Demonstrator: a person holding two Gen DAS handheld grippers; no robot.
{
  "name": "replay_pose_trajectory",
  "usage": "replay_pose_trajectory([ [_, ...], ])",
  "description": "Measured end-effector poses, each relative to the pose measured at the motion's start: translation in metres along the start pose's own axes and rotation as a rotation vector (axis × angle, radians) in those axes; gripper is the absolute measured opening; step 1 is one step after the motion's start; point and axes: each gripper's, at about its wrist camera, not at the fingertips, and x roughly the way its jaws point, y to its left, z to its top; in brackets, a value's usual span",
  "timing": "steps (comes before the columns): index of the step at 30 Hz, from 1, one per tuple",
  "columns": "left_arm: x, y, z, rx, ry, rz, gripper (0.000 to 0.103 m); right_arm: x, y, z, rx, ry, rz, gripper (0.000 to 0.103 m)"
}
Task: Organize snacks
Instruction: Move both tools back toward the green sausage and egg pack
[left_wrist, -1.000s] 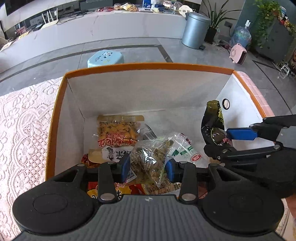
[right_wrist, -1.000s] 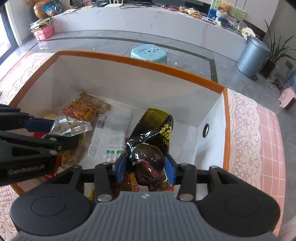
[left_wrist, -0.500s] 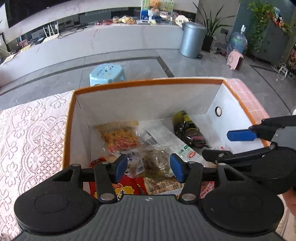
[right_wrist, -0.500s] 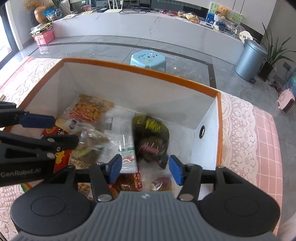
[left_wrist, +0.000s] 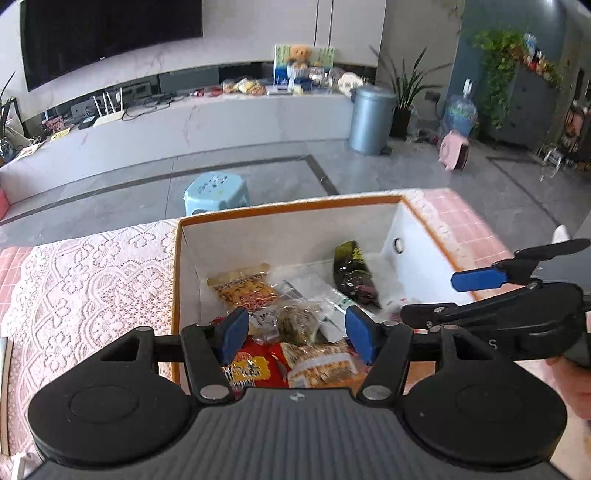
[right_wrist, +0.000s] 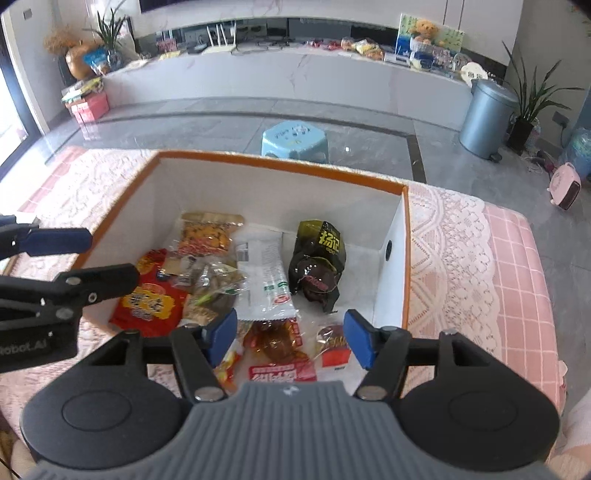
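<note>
An orange-rimmed white box (left_wrist: 288, 206) (right_wrist: 280, 166) on the lace-covered table holds several snack packets. The dark green packet (left_wrist: 352, 275) (right_wrist: 319, 258) lies at the box's right side. The clear bag of brown snacks (left_wrist: 297, 319) (right_wrist: 218, 280) lies in the middle, beside an orange packet (left_wrist: 243, 290) (right_wrist: 207, 234) and a red packet (right_wrist: 151, 299). My left gripper (left_wrist: 293, 330) is open and empty above the box's near edge. My right gripper (right_wrist: 290, 338) is open and empty above the box's near right part; it also shows in the left wrist view (left_wrist: 443, 295).
A white lace cloth (left_wrist: 85, 280) over a pink checked cover (right_wrist: 513, 280) surrounds the box. Beyond the table are a light blue stool (left_wrist: 216, 190) (right_wrist: 293, 138), a grey bin (left_wrist: 371, 118) and a long white counter (right_wrist: 288, 77).
Both grippers opened and let their packets fall into the box: the left dropped the clear bag, the right the dark green packet. Both have since drawn back and up from the box.
</note>
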Motion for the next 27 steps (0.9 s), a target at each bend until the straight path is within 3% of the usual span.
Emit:
replay_pose_trajectory([
  [8, -0.054, 0.008, -0.039, -0.104, -0.11, -0.021, 0.075, -0.061, 0.012, -0.04, 0.049, -0.154, 0.016, 0.067],
  [14, -0.062, 0.013, -0.08, -0.159, -0.094, -0.053, 0.075, -0.09, 0.027, -0.091, 0.048, -0.277, 0.009, 0.072],
  [20, -0.048, 0.035, -0.12, -0.318, -0.054, -0.029, 0.075, -0.09, 0.043, -0.141, 0.097, -0.332, -0.012, 0.072],
  [27, -0.027, 0.053, -0.15, -0.469, -0.044, 0.004, 0.075, -0.056, 0.065, -0.182, 0.129, -0.336, -0.082, 0.077],
])
